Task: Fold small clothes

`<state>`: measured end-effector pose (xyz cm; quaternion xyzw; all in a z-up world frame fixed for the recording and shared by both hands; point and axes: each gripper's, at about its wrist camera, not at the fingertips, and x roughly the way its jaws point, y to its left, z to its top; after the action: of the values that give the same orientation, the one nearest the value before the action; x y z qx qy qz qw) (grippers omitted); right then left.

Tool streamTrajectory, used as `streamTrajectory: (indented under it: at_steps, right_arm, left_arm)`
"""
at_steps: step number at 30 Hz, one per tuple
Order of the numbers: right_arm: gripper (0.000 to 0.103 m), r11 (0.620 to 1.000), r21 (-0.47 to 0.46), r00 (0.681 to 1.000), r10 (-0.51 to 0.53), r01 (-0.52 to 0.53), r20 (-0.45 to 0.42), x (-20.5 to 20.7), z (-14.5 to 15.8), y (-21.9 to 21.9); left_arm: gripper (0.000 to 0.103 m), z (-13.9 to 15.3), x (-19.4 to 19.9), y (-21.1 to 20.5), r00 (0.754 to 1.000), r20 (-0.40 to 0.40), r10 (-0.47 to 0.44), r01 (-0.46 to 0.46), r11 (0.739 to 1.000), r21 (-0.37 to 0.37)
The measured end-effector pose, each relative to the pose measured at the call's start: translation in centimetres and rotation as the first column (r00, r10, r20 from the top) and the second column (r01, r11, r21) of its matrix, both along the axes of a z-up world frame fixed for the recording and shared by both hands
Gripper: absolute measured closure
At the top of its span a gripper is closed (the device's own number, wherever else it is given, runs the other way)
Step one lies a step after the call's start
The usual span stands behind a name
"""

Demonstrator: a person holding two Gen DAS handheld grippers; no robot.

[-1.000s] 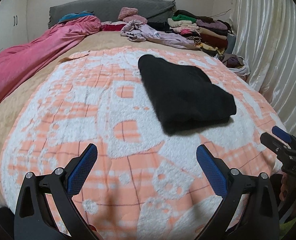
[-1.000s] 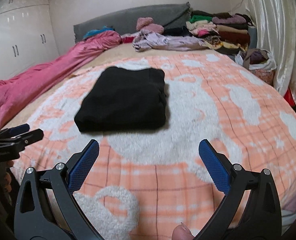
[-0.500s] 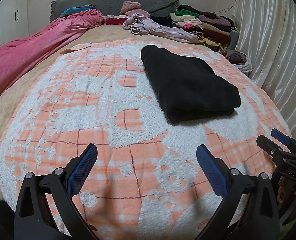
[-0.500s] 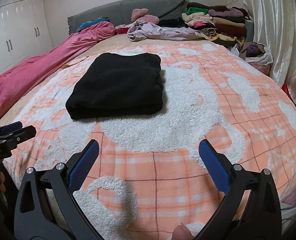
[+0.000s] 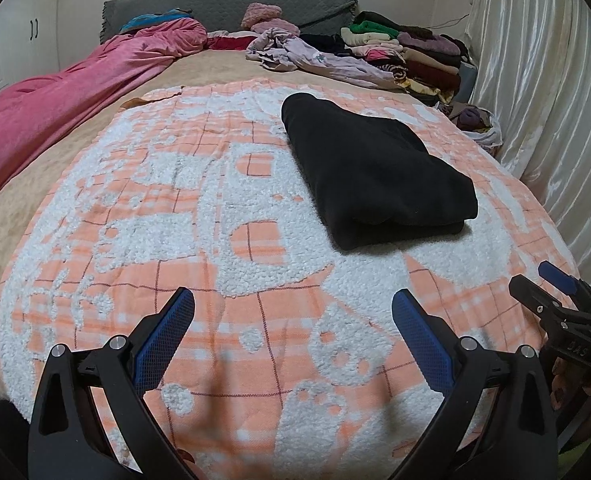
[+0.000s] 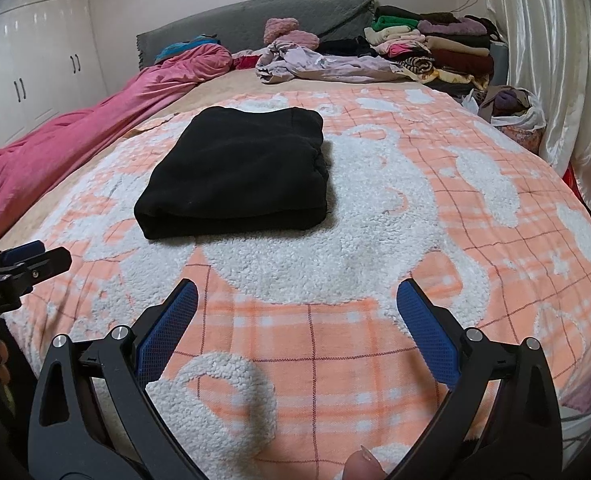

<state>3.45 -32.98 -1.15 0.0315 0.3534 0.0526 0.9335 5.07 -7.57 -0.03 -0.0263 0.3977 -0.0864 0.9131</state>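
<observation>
A black garment (image 5: 371, 172) (image 6: 235, 172) lies folded into a thick rectangle on the orange-and-white fleece blanket (image 5: 175, 208) (image 6: 375, 240). My left gripper (image 5: 293, 316) hangs open over the blanket's near edge, well short of the garment and to its left, with nothing between its blue pads. My right gripper (image 6: 297, 312) is open too, near the front edge and to the right of the garment. Each gripper shows in the other's view: the right gripper (image 5: 543, 292) at the right edge, the left gripper (image 6: 39, 258) at the left edge.
A pink quilt (image 5: 55, 96) runs along the left side of the bed. Crumpled lilac clothes (image 5: 315, 60) and a stack of folded clothes (image 5: 407, 52) lie by the grey headboard (image 5: 223, 4). A bag of clothes (image 6: 511, 108) and a white curtain (image 5: 543, 100) stand at the right.
Both grippers have drawn slightly back and lower toward the near edge of the bed. The black garment has not moved, and both grippers stay open.
</observation>
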Motion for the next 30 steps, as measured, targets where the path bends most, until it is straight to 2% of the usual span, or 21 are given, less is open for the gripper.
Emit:
streamTrajectory:
  at_steps: [30]
  right_arm:
    - [0.009,1.000,-0.006,1.000,-0.008,0.008,0.001,-0.12,0.09,-0.21]
  left_arm:
    - [0.004,0.54,-0.18,-0.18,1.000,0.005,-0.001,0.001,1.000,0.019]
